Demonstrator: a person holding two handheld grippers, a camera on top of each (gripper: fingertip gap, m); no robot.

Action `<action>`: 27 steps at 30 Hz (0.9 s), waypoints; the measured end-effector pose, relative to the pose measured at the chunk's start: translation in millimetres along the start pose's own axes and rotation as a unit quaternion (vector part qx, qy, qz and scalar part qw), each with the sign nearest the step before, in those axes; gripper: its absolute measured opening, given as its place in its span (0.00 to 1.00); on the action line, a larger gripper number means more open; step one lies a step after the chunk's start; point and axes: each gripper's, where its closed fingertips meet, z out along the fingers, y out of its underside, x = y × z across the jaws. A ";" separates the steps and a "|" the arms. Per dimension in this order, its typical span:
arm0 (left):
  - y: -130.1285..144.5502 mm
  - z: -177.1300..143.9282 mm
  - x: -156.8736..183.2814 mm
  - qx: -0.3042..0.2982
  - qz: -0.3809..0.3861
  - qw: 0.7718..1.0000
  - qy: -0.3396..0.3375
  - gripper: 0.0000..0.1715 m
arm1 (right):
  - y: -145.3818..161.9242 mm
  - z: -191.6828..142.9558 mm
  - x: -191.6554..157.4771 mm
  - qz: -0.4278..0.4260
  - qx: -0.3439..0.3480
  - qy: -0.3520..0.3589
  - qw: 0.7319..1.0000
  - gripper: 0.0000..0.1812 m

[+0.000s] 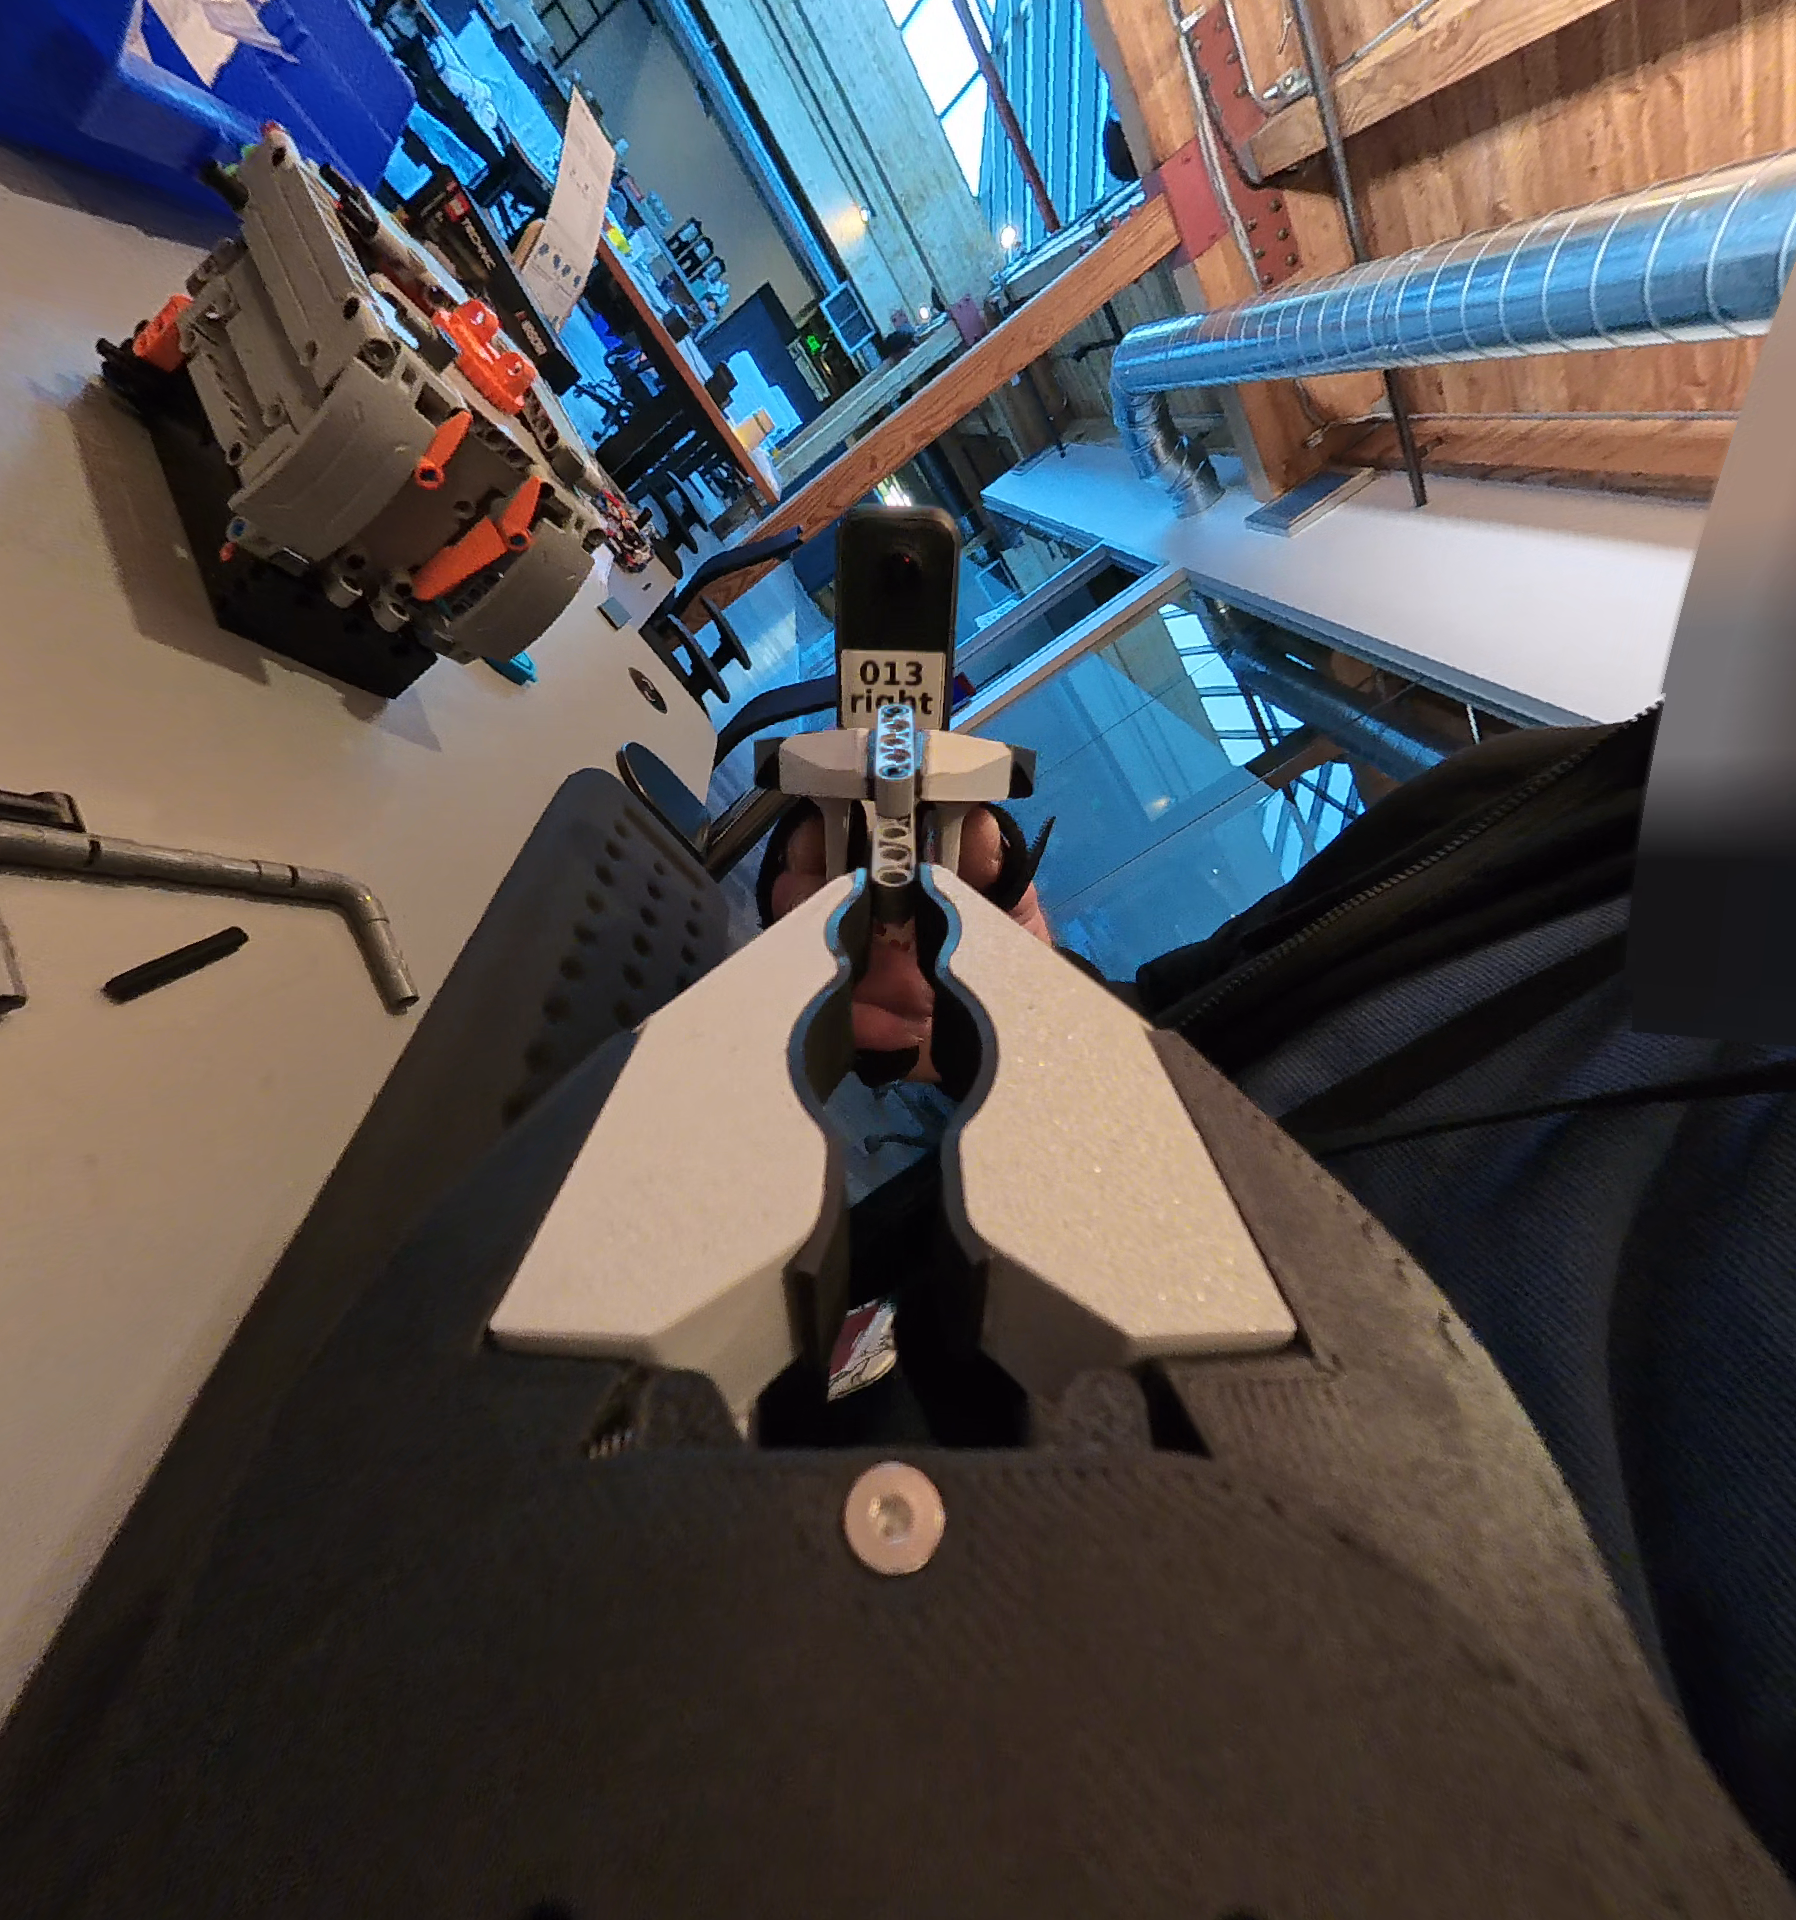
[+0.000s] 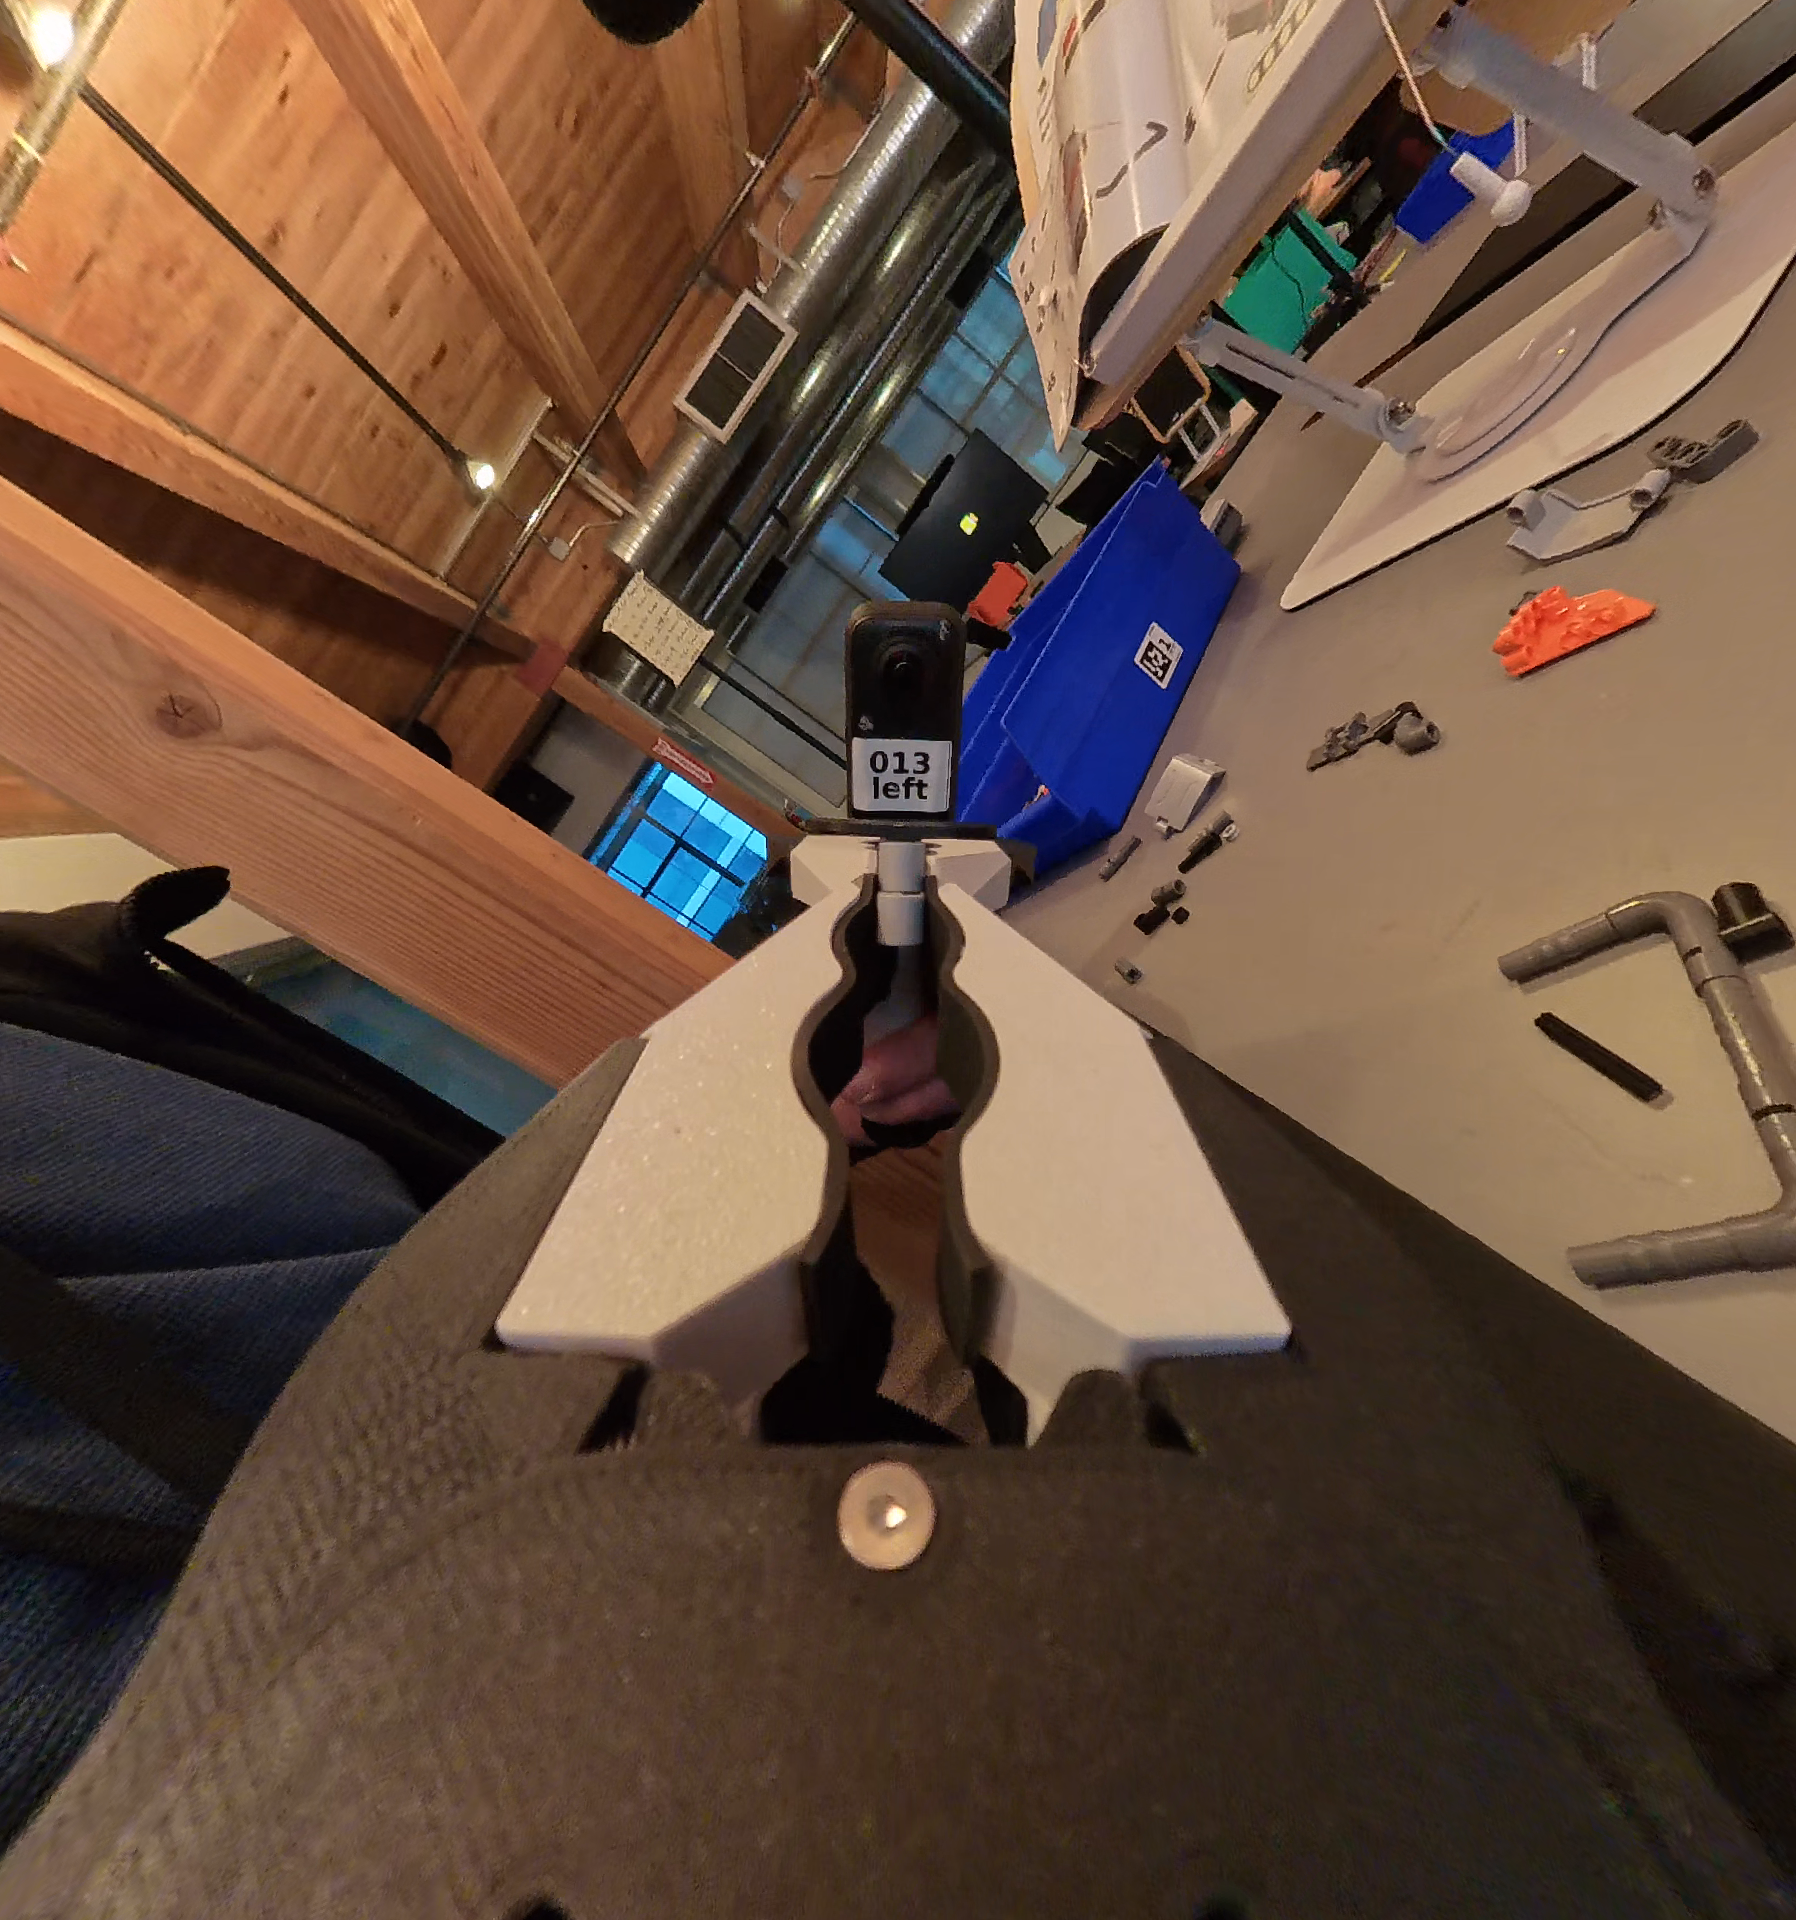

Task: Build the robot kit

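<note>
Holding both grippers nose to nose above the table, I gripped a perforated grey beam with my left gripper and a grey pin with my right gripper, long axes in line, tips near.

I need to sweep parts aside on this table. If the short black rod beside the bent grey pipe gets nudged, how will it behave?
The black rod looks round and thin, so it would probably roll. It seems stiff and light, likely skidding easily on the smooth table. The grey pipe lies close beside it and might stop it.
</note>
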 end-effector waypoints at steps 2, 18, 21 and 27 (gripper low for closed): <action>-0.6 0.1 -0.3 -0.001 0.002 1.000 -0.003 0.03 | -0.6 0.2 0.4 0.011 0.007 -0.004 1.000 0.02; 11.1 -18.9 -11.3 -0.091 -0.022 0.994 -0.047 0.02 | 18.6 -4.6 11.7 -0.334 -0.226 0.129 0.906 0.17; 17.3 -18.1 -10.6 -0.118 -0.021 0.992 -0.047 0.02 | 34.8 3.0 18.2 -0.455 -0.299 0.160 0.824 0.14; 22.5 -24.7 -14.7 -0.137 -0.036 0.989 -0.051 0.03 | 44.0 10.4 24.9 -0.423 -0.309 0.148 0.839 0.08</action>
